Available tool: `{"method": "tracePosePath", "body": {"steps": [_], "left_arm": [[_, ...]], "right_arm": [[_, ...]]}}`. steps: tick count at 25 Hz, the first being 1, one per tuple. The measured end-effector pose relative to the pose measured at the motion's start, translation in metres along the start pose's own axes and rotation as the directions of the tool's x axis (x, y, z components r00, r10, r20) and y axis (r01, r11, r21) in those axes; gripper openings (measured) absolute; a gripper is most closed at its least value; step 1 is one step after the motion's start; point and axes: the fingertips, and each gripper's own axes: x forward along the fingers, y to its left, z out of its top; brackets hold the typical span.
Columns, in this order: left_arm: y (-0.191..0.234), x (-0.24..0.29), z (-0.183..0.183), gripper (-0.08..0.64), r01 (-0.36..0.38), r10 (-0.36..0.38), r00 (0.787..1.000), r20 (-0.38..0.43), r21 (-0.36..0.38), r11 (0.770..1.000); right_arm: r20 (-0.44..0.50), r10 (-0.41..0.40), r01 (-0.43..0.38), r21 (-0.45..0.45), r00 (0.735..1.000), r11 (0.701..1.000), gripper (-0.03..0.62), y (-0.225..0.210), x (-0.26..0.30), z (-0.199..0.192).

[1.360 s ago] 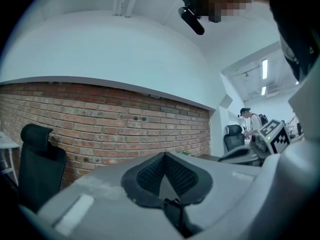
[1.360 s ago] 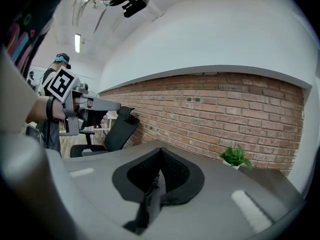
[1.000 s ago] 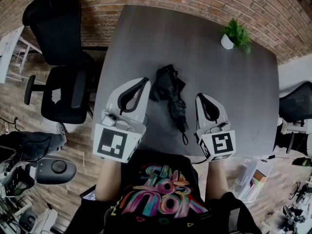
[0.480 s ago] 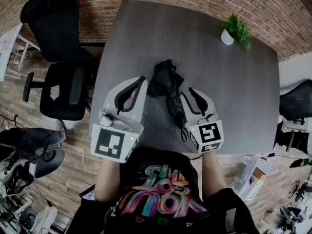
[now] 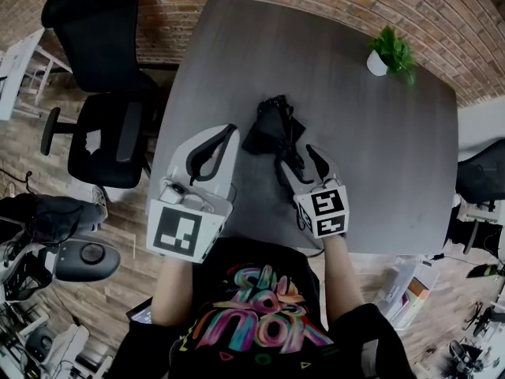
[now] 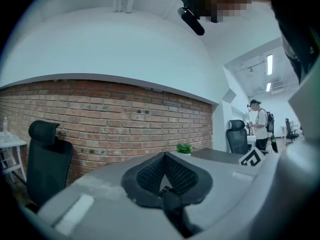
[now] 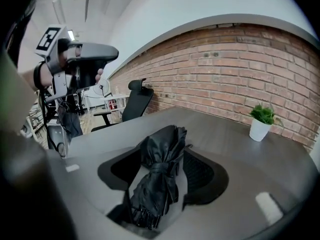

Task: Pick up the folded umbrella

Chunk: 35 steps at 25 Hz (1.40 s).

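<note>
folded umbrella (image 5: 276,126) on table (image 5: 379,148) | right gripper (image 5: 293,155) jaws just opening, straddling it | left gripper (image 5: 229,131) jaws closed, empty

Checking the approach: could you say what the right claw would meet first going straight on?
The umbrella, probably: it lies between the jaws of the right claw, which have just been opening.
</note>
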Motion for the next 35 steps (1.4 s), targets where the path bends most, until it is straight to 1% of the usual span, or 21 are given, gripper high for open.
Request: {"method": "tracePosePath", "body": {"steps": [5,8,13,20,25,30,31,35], "left_arm": [[0.003,-0.002,-0.003,0.002,-0.012,0.012,1.0,-0.008,0.001,1.0],[0.007,-0.004,-0.006,0.002,-0.017,0.017,1.0,-0.015,0.001,1.0],[0.015,-0.011,-0.012,0.001,-0.042,0.042,0.999,-0.024,-0.01,0.999],[0.024,-0.016,-0.015,0.002,-0.063,0.062,0.998,-0.027,-0.013,0.998],[0.024,-0.019,-0.019,0.001,-0.066,0.065,0.997,-0.032,-0.017,0.998],[0.028,-0.021,-0.017,0.002,-0.077,0.077,0.997,-0.026,-0.027,0.997],[0.028,-0.021,-0.016,0.001,-0.077,0.077,0.997,-0.024,-0.025,0.997],[0.027,-0.022,-0.014,0.001,-0.077,0.076,0.997,-0.013,-0.018,0.997]], "right_arm": [[-0.07,0.006,-0.004,0.023,0.998,1.0,0.305,0.002,0.016,-0.021],[-0.102,0.019,-0.017,0.023,0.995,1.0,0.318,0.004,0.026,-0.029],[-0.149,0.046,-0.044,0.017,0.988,0.999,0.319,0.007,0.043,-0.04],[-0.218,0.05,-0.043,0.039,0.975,0.998,0.319,-0.005,0.066,-0.046],[-0.246,0.067,-0.055,0.054,0.967,0.997,0.319,-0.008,0.081,-0.045],[-0.268,0.107,-0.084,0.097,0.957,0.992,0.314,-0.008,0.092,-0.047],[-0.27,0.111,-0.087,0.1,0.957,0.991,0.323,-0.008,0.092,-0.047],[-0.293,0.109,-0.085,0.094,0.95,0.992,0.324,-0.006,0.094,-0.052]]}}
